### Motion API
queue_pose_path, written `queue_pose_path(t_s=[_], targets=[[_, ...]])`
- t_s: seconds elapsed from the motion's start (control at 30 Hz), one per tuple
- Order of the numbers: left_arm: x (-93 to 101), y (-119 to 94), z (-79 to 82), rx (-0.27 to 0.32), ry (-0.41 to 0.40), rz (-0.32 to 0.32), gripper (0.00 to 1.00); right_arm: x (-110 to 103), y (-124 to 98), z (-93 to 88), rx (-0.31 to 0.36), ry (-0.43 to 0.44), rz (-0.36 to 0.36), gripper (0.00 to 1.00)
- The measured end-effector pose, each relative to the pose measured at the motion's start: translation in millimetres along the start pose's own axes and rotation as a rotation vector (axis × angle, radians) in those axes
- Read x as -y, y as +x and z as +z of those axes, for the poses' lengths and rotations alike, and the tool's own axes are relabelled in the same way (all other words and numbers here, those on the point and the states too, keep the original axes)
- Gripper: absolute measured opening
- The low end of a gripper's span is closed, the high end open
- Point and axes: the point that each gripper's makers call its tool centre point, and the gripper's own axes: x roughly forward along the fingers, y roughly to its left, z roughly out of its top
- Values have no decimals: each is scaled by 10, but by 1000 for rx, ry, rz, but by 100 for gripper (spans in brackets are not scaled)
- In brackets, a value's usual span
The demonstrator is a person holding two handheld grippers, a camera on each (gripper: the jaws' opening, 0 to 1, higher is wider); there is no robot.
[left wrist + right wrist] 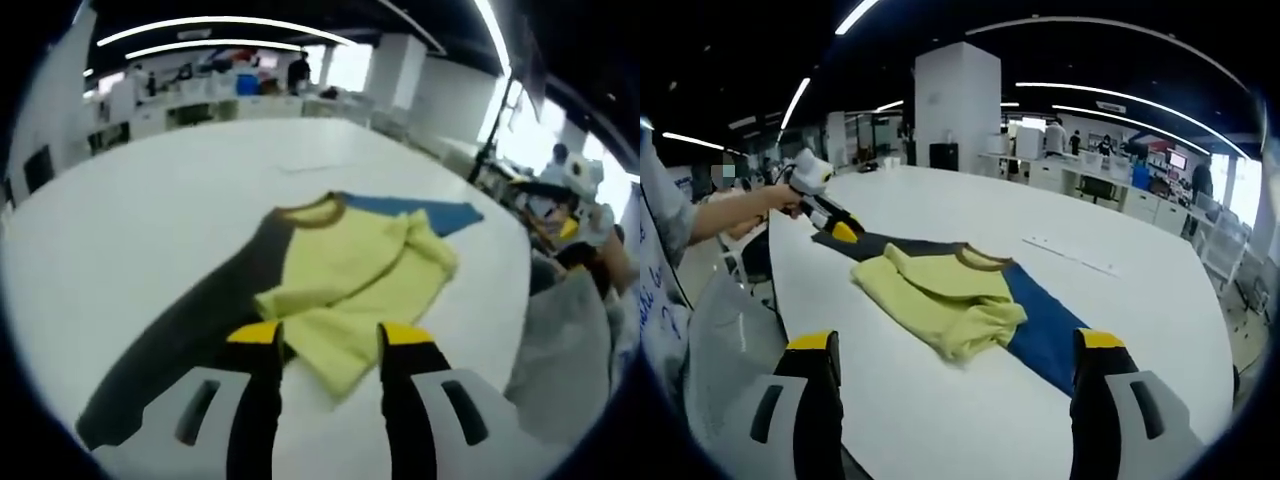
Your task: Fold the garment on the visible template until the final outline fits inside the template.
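Observation:
A yellow garment (350,275) with a brown collar lies folded and bunched on a long dark template (190,340) whose far end looks blue (425,212). My left gripper (330,335) is open, its yellow-tipped jaws just short of the garment's near edge, nothing between them. In the right gripper view the garment (940,295) sits mid-table on the template (1045,335). My right gripper (958,342) is wide open and short of it. The left gripper (843,231), held in a person's hand (775,198), hovers at the template's far dark end.
The large white table (1120,300) has bare surface around the template. A thin pale strip (1070,256) lies on it beyond the garment. A person's grey clothing (720,340) hangs at the table edge. Desks, a pillar and people stand far behind.

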Motion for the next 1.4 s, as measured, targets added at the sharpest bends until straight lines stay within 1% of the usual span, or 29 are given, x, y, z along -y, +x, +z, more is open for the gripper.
queue_pose_path(t_s=[0.4,0.5,0.73,0.8,0.9,1.1,1.17,1.27,1.4], targets=[[-123,181,-19,-11,-40,11,29,-6,26,27,5,-14,-1,95],[-131,238,-43,-13,-46,4,29,2,34,28,1,-20,0,95],[-219,342,-111,-37,-75,26,27,0,31,32,2,-21,2,94],[-266,375,-112,-34,-76,32,26,6,29,18,-2,-21,1,95],[-283,391,-132,-35,-83,34,26,31,29,-5,-9,-17,-7,96],[-275,436,-133,-27,-71,24,27,28,43,-34,-20,-16,-1,95],[-329,474,-125,-25,-78,20,26,30,56,-44,-25,-13,-1,95],[-317,516,-154,-39,-81,7,27,21,65,-46,-30,-14,-2,97],[-311,534,-139,-30,-87,3,25,38,58,-44,-28,-12,-6,96]])
